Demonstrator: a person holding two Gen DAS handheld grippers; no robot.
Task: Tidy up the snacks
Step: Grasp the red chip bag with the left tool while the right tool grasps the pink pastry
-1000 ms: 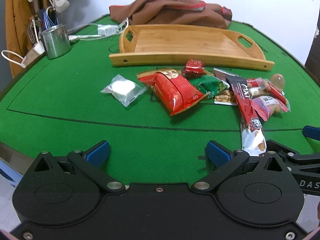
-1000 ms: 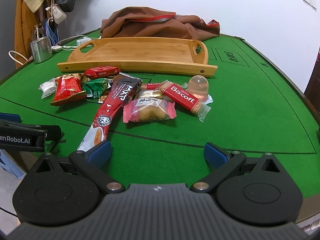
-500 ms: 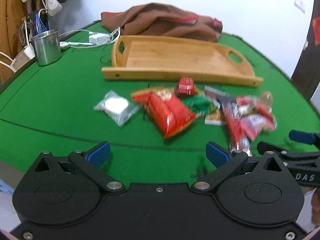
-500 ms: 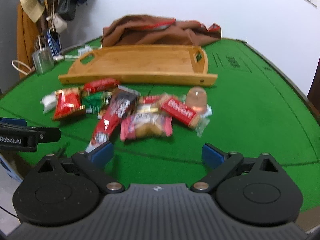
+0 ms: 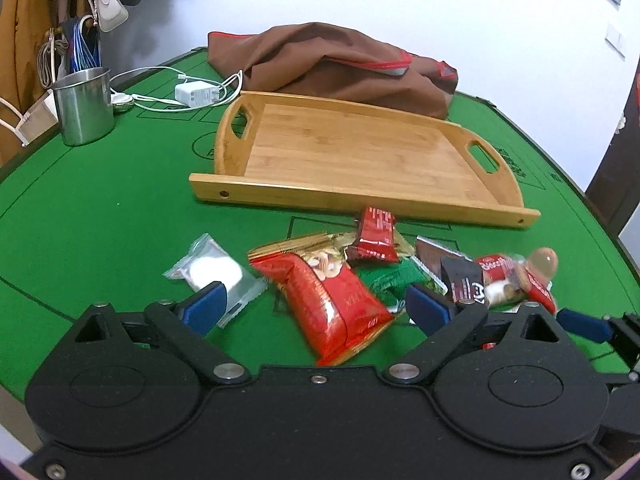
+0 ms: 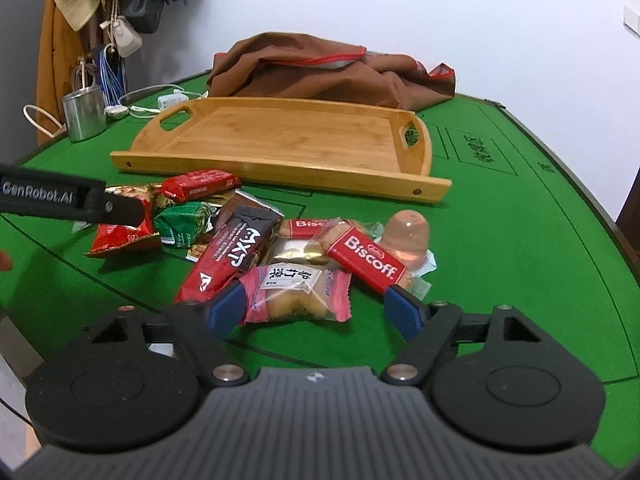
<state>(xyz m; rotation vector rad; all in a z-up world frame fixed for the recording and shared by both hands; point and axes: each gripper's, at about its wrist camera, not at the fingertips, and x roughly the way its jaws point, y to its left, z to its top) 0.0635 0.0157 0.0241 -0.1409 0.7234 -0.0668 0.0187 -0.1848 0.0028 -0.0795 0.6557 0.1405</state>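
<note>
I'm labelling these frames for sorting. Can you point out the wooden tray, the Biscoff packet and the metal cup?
wooden tray [image 5: 352, 196]: left wrist view, on its near wall.
Biscoff packet [image 6: 370, 258]: right wrist view, on the red label.
metal cup [image 5: 83, 110]: left wrist view, on its side.

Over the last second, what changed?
Both grippers advanced toward the snack pile and their jaws are closing: left gripper around the red bag, right gripper around the pink-wrapped pastry. Neither grips yet. Snacks and bamboo tray stayed put.
</note>
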